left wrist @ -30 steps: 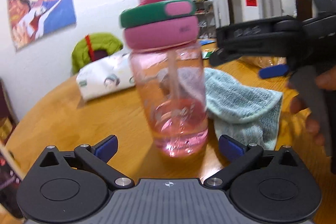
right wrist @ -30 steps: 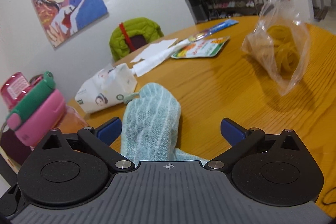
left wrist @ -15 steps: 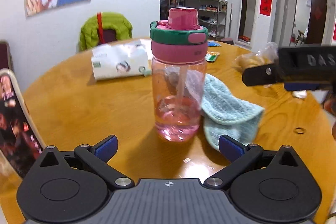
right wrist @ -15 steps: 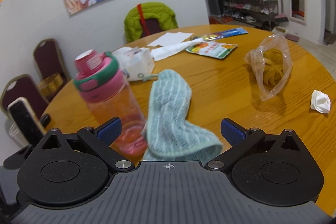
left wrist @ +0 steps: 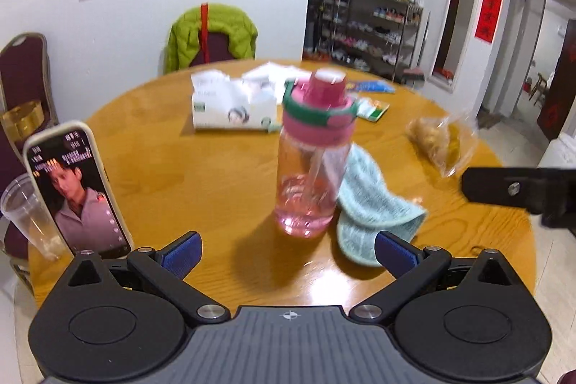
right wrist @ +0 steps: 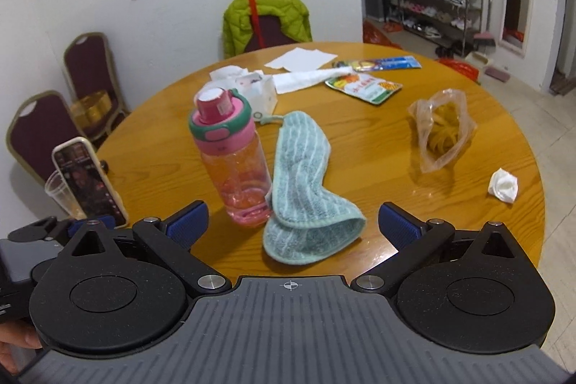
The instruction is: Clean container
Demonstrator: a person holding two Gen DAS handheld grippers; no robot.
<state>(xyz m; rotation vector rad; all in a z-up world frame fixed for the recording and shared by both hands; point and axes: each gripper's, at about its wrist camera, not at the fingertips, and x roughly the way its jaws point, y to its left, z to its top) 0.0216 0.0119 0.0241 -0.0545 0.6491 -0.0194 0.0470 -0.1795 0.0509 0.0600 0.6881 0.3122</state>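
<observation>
A clear pink bottle (left wrist: 309, 182) (right wrist: 235, 168) with a pink and green lid stands upright on the round wooden table (left wrist: 172, 175). A light blue striped cloth (left wrist: 374, 207) (right wrist: 306, 189) lies folded against its right side. My left gripper (left wrist: 286, 251) is open and empty, back from the bottle near the table's front edge. My right gripper (right wrist: 293, 225) is open and empty, above the cloth's near end. Part of the right gripper shows at the right edge of the left wrist view (left wrist: 518, 189).
A phone (left wrist: 77, 193) leans upright at the left by a plastic cup (left wrist: 28, 215). A tissue pack (left wrist: 230, 107), papers (right wrist: 302, 58), snack packets (right wrist: 363, 85), a bag of rubber bands (right wrist: 442, 132) and a crumpled tissue (right wrist: 504, 186) lie on the table. Chairs stand behind.
Both grippers have pulled back and up from the bottle and cloth, which look smaller and farther now. The bottle stands free on the table.
</observation>
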